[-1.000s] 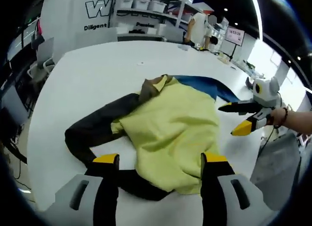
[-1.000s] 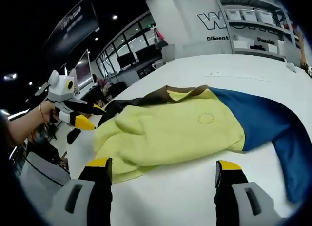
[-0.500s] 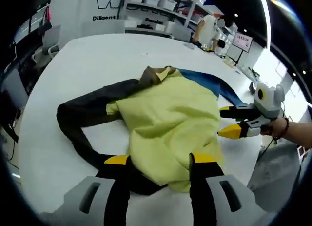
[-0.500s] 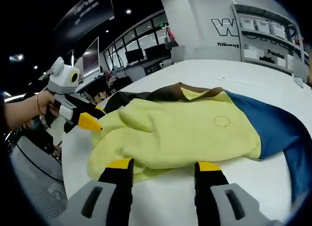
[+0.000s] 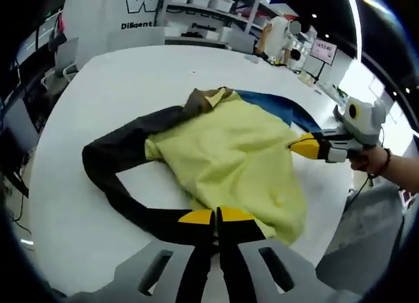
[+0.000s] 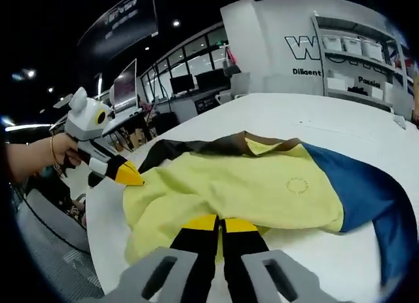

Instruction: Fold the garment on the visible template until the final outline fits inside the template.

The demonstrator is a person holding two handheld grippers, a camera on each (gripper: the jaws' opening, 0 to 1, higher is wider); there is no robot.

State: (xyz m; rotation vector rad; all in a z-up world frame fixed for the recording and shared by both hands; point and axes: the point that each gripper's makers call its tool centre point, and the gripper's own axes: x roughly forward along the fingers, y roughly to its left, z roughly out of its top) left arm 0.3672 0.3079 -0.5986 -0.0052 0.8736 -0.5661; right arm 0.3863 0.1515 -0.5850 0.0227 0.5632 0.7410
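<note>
A garment with a yellow body [image 5: 229, 152], a dark brown sleeve [image 5: 111, 162] and a blue sleeve [image 5: 275, 110] lies spread on a white round table [image 5: 118, 87]. In the left gripper view my left gripper [image 5: 216, 216] is shut on the garment's near hem, where yellow cloth meets the dark sleeve. My right gripper [image 5: 304, 146] comes in from the right, shut on the yellow edge. In the right gripper view the right gripper [image 6: 220, 223] pinches the yellow hem [image 6: 196, 198], and the left gripper [image 6: 127, 175] holds the corner at the left. The blue sleeve [image 6: 366, 192] trails right.
The table's edge [image 5: 327, 231] curves close on the right side of the left gripper view. Shelves with white bins [image 5: 196, 5] and a lettered wall [image 6: 314, 48] stand beyond the table. A person [image 5: 272, 38] stands far back. Desks with monitors [image 6: 177, 77] line the left.
Both grippers moved in onto the garment's hem and went from open to shut on the yellow cloth. The hem near each gripper is now gathered.
</note>
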